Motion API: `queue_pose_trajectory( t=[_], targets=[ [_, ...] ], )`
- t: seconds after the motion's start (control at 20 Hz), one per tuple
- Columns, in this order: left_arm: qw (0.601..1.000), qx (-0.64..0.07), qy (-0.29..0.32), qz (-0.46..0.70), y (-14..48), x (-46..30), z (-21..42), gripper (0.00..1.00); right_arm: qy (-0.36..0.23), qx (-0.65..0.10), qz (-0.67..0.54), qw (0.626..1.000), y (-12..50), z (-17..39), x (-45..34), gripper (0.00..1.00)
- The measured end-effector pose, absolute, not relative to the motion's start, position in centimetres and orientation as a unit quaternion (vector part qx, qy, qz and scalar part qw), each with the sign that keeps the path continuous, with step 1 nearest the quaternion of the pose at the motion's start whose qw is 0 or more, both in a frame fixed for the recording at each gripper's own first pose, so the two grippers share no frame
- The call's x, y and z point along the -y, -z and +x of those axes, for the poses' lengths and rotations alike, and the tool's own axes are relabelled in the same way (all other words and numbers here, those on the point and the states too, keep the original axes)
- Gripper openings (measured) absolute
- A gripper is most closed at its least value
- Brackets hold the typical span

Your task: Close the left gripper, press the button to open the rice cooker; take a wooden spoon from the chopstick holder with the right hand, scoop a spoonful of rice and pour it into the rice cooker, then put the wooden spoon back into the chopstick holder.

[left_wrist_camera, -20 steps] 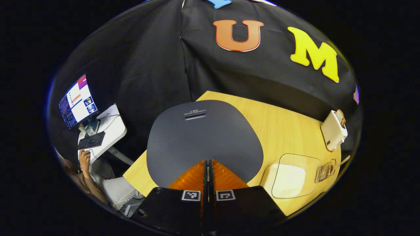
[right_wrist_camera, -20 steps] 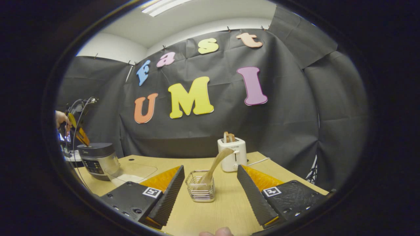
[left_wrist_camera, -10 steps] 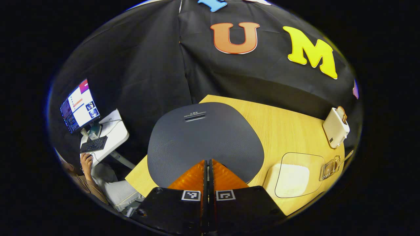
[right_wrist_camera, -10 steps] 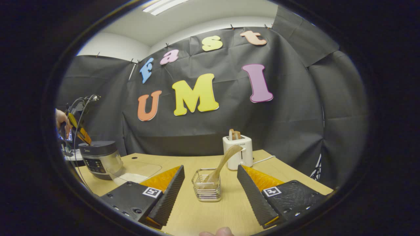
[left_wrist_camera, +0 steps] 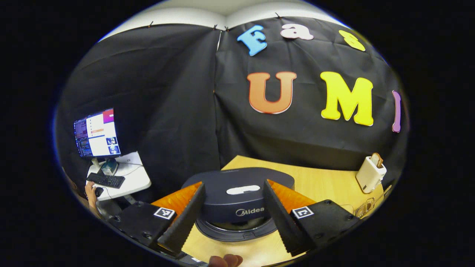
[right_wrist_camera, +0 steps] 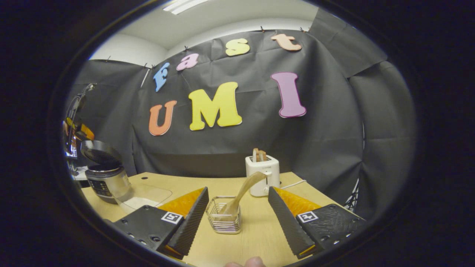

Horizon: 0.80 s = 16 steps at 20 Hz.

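Fingers on the right gripper (right_wrist_camera: 237, 218) are spread wide with nothing between them, lined up on the wooden spoon (right_wrist_camera: 243, 194) leaning in the wire chopstick holder (right_wrist_camera: 223, 219) just ahead on the table (right_wrist_camera: 256, 233). Spoon's probably light, stiff, a bit slick, so I'd pinch the upper handle. Left gripper (left_wrist_camera: 233, 218) is spread too, facing the rice cooker (right_wrist_camera: 105, 178), lid up.

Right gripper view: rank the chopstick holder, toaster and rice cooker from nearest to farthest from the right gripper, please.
1. Chopstick holder: nearest, just ahead between the open jaws, wooden spoon leaning in it.
2. Toaster: behind the holder, slightly right, near the table's back edge.
3. Rice cooker: farthest, far left, lid up.
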<state>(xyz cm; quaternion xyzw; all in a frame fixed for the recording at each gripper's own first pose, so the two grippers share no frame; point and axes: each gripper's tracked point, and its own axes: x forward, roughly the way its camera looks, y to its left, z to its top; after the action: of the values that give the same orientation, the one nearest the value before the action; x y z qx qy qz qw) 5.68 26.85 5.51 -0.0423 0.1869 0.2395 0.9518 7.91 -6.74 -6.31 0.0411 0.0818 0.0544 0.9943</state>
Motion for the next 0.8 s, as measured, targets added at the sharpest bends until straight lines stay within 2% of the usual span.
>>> queue_pose_trajectory(
  t=[0.1, 0.2, 0.25, 0.35, 0.4, 0.5, 0.55, 0.6, 0.65, 0.7, 0.8],
  targets=[
    [0.959, -0.161, -0.228, -0.045, -6.9, -26.3, 5.4, 0.99, -0.059, -0.088, 0.043, 0.993, 6.4, 8.4, 6.5, 0.96],
    [0.964, -0.155, -0.209, -0.05, -6.8, -24.8, 4.9, 0.98, -0.067, -0.107, 0.052, 0.991, 7.4, 8.9, 5.9, 0.92],
    [0.967, -0.151, -0.202, -0.044, -6.6, -24.4, 4.6, 0.98, -0.069, -0.117, 0.054, 0.989, 7.9, 9.1, 5.6, 0.96],
    [0.971, -0.14, -0.193, -0.024, -6.0, -23.5, 4.2, 0.99, -0.068, -0.131, 0.056, 0.987, 8.7, 9.7, 5.6, 0.92],
    [0.973, -0.14, -0.183, -0.02, -5.3, -22.7, 3.9, 0.98, -0.067, -0.136, 0.059, 0.987, 9.0, 10.3, 5.7, 0.96],
    [0.975, -0.146, -0.166, -0.02, -3.6, -21.2, 3.2, 0.98, -0.071, -0.157, 0.075, 0.982, 9.9, 11.6, 5.4, 0.96],
    [0.976, -0.141, -0.163, -0.016, -3.3, -20.8, 2.8, 0.98, -0.074, -0.167, 0.088, 0.979, 10.2, 12.4, 5.2, 0.92],
    [0.978, -0.132, -0.164, -0.011, -3.3, -20.7, 2.4, 0.99, -0.071, -0.176, 0.101, 0.977, 10.6, 13.1, 5.5, 0.96],
    [0.979, -0.122, -0.164, -0.005, -3.3, -20.3, 2.1, 0.99, -0.067, -0.185, 0.115, 0.974, 11.1, 14.0, 5.6, 0.92],
    [0.98, -0.114, -0.16, 0.0, -3.2, -19.8, 1.8, 0.99, -0.061, -0.195, 0.128, 0.971, 11.6, 14.8, 5.8, 0.96],
    [0.983, -0.1, -0.151, 0.0, -3.3, -18.7, 1.4, 0.98, -0.057, -0.211, 0.152, 0.964, 12.5, 15.8, 5.8, 0.95]
  ],
)
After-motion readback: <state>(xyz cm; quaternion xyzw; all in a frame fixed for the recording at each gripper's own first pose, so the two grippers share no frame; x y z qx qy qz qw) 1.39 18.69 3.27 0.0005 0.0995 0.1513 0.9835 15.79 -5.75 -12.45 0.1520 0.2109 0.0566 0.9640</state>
